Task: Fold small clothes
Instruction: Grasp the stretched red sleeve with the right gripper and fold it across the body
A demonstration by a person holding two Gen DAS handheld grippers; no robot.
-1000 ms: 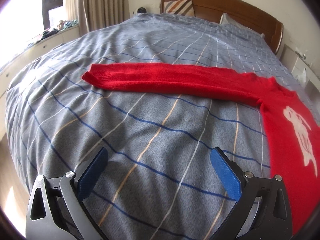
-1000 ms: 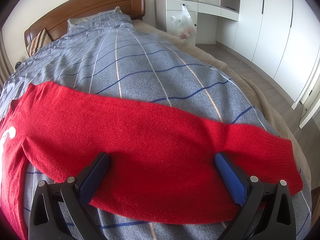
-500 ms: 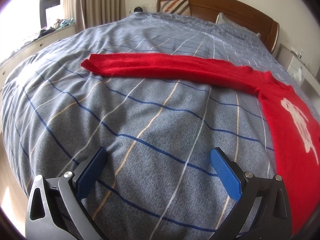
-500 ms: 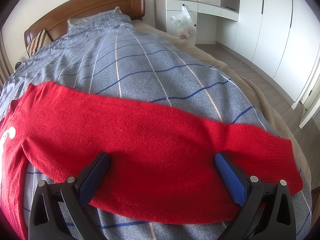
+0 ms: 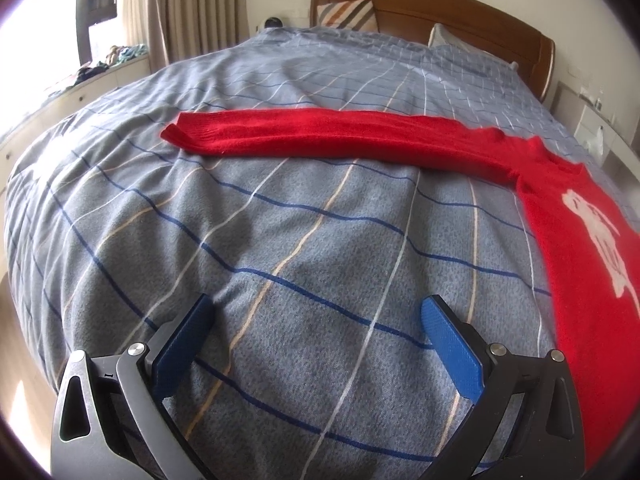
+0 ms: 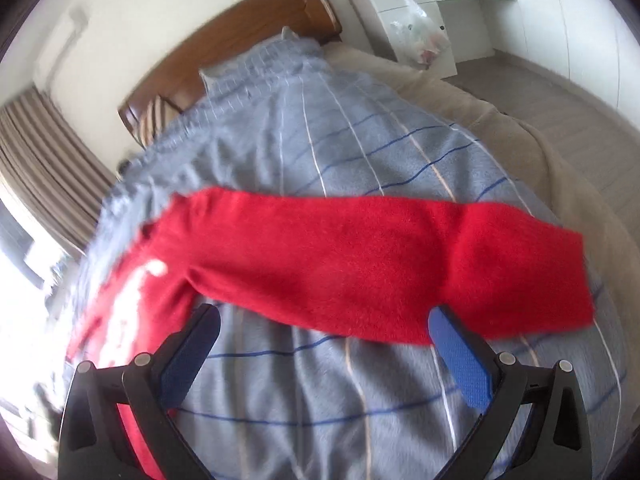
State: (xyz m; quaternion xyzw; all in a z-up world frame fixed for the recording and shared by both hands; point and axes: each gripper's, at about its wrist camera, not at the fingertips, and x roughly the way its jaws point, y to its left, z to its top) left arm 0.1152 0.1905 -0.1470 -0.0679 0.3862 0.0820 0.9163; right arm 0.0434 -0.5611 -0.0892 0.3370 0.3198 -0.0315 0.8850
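I see the red sweater (image 5: 592, 280) lying flat on the bed (image 5: 280, 240), white motif facing up, both sleeves (image 6: 380, 264) stretched straight out sideways.

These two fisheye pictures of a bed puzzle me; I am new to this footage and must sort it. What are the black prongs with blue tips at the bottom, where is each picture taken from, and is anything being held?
No robot arm is involved. A person carries a hand-held gripper in each hand, and each has a camera looking forward along its two fingers, so the blue-padded fingers show at the bottom edge.

One picture comes from the left hand-held gripper, the other from the right hand-held gripper. Both stand open and hold nothing.

On the grey checked bedspread lies a red sweater with a white figure on its front. Its sleeves are stretched out sideways: the left view shows one sleeve, the right view the other sleeve. The right view is blurred and tilted. No fold has been made yet.
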